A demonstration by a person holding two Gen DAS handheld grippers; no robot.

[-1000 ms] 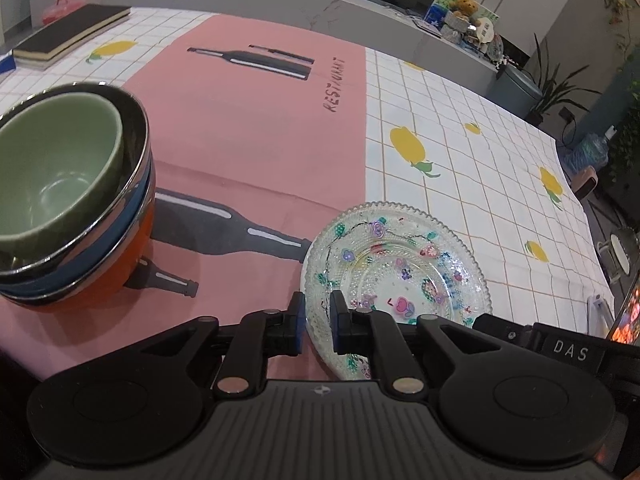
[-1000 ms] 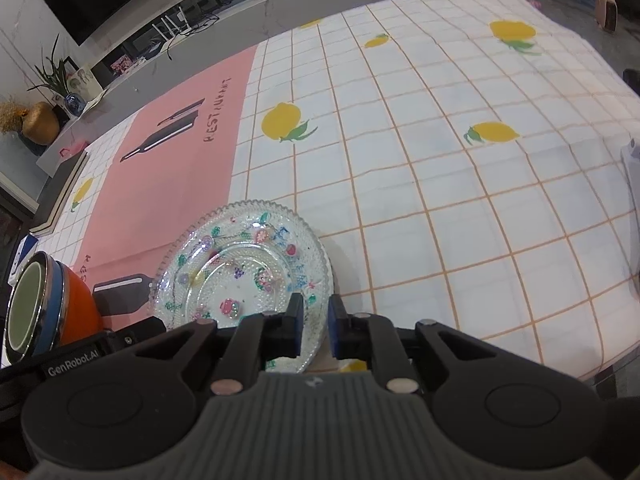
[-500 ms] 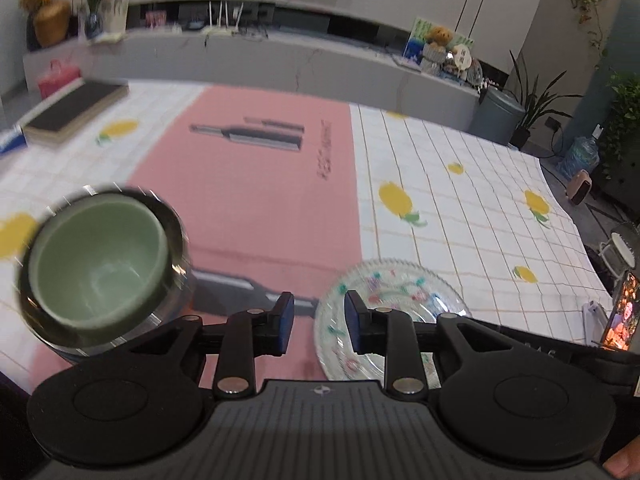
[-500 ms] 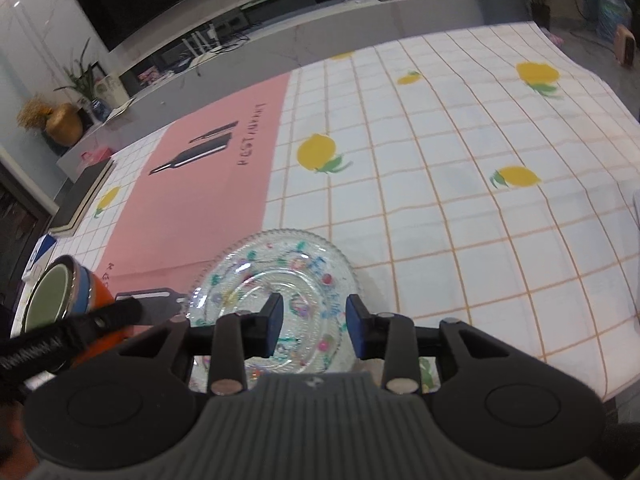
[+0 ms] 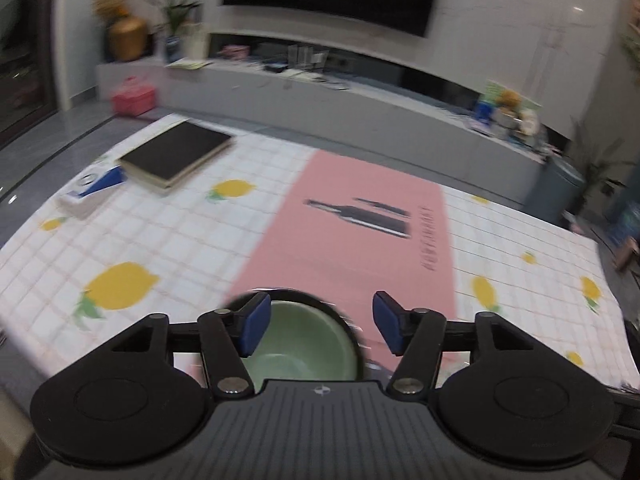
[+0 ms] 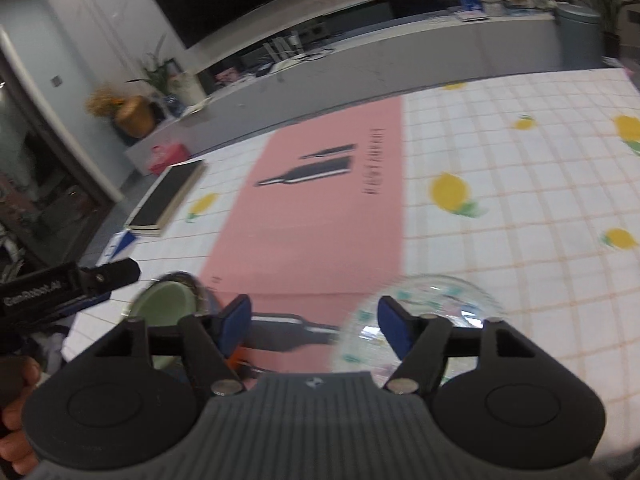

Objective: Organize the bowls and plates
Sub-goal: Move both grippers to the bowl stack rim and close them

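**Both grippers lifted clear above the stacked bowls and the glass plate**

The left gripper point(image 5: 320, 328) hangs over the near edge of the tabletop point(image 5: 168, 248), tilted downward, its blue-padded fingers point(image 5: 256, 328) spread wide and opening further with nothing gripped between them. Looking down through the gap you see the green bowl point(image 5: 304, 344), nested inside a darker rimmed bowl; it lies below the fingers, not touched by them. In the right wrist view the same green bowl point(image 6: 164, 304) sits at the near left of the tabletop, with a flash of orange from the bowl beneath it just showing behind the left finger.

The right gripper point(image 6: 314, 320) is also raised and angled down, its fingers point(image 6: 236, 320) parting and holding nothing. Under and behind its right finger lies the clear glass plate point(image 6: 432, 304) with coloured floral dots, flat on the cloth near the front edge, just right of the pink strip. The plate and the bowl stack are apart, with the printed bottle on the pink strip point(image 6: 320, 216) between them.

The person's hand point(image 6: 16, 432) is at the lower left of the right wrist view, wrapped on the left gripper's handle.

Towards the far left corner of the tabletop rests a black-covered book point(image 5: 176, 156), with a small blue-and-white box point(image 5: 92, 192) just beside it. Both views are blurred by motion.
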